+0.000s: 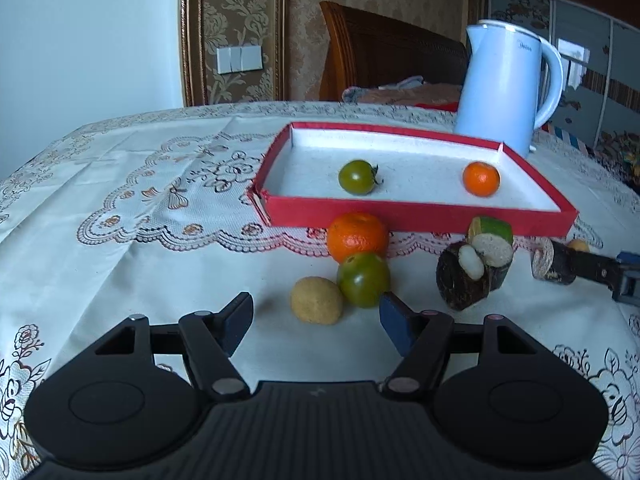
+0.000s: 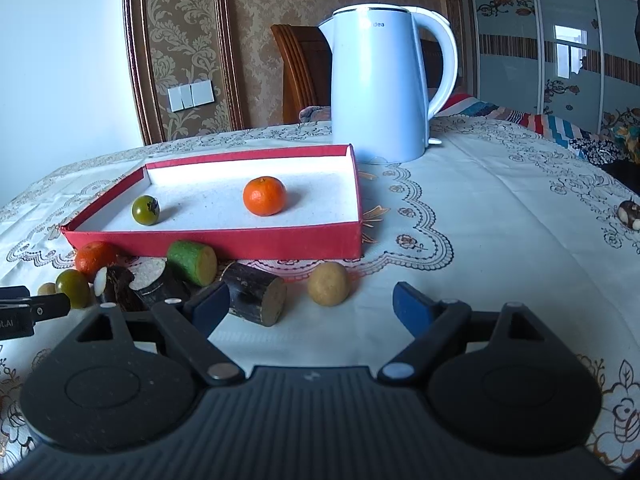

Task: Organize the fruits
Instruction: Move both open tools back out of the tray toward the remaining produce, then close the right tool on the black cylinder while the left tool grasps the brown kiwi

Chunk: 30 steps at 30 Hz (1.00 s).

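I count two fruits in the shallow red cardboard tray with white lining (image 2: 356,208): a small green tomato (image 2: 145,209) at its left and a round orange mandarin (image 2: 264,196) right of centre, well apart. Near the tray's front wall, on the cloth: a second orange mandarin (image 1: 357,236) touching a second green tomato (image 1: 363,279); a tan round fruit (image 1: 316,300) just beside those; a green-skinned cut cylinder (image 2: 192,262) lying tilted; dark-skinned cut stalk pieces (image 2: 255,298); another tan round fruit (image 2: 329,283) to the right.
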### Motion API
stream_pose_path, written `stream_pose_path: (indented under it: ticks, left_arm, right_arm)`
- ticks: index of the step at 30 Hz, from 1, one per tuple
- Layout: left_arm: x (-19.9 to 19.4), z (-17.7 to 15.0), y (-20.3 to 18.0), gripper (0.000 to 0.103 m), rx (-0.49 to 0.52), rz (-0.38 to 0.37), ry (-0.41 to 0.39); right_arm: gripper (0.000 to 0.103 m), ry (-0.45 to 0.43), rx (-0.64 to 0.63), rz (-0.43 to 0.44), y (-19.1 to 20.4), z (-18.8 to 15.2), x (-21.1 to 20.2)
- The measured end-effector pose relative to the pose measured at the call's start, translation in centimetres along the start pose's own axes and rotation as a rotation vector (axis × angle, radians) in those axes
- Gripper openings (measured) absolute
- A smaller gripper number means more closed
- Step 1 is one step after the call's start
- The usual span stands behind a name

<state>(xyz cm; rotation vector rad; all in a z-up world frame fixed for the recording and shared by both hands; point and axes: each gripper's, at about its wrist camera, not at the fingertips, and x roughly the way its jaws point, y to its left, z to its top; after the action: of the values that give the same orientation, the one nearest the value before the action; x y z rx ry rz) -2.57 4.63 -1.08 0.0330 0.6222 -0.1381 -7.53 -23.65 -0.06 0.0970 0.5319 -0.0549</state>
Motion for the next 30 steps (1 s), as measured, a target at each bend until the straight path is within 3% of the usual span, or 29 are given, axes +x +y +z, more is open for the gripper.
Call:
stream_pose_path:
  ticks: [8,13,23,30]
  left_arm:
    - [0.2,0.0,0.4,0.069,-0.016,0.005,0.015]
    - [0.3,0.3,0.4,0.069,0.012,0.051,0.029]
    - [0.5,0.2,0.9,0.069,0.008,0.039,0.029]
    - [0.2,0.1,1.4,0.069,-0.016,0.039,0.025]
  right_arm:
    - [0.089,-0.001,0.005,-0.002,-0.1,0.0,0.0]
    - [0.089,0.001,0.008,-0.001,-0.1,0.0,0.1]
    - [0.089,0.019,-0.014,-0.007,0.3,0.0,0.4]
    - [0.081,0.074,-0.041,0.017,1.2,0.4,1.4]
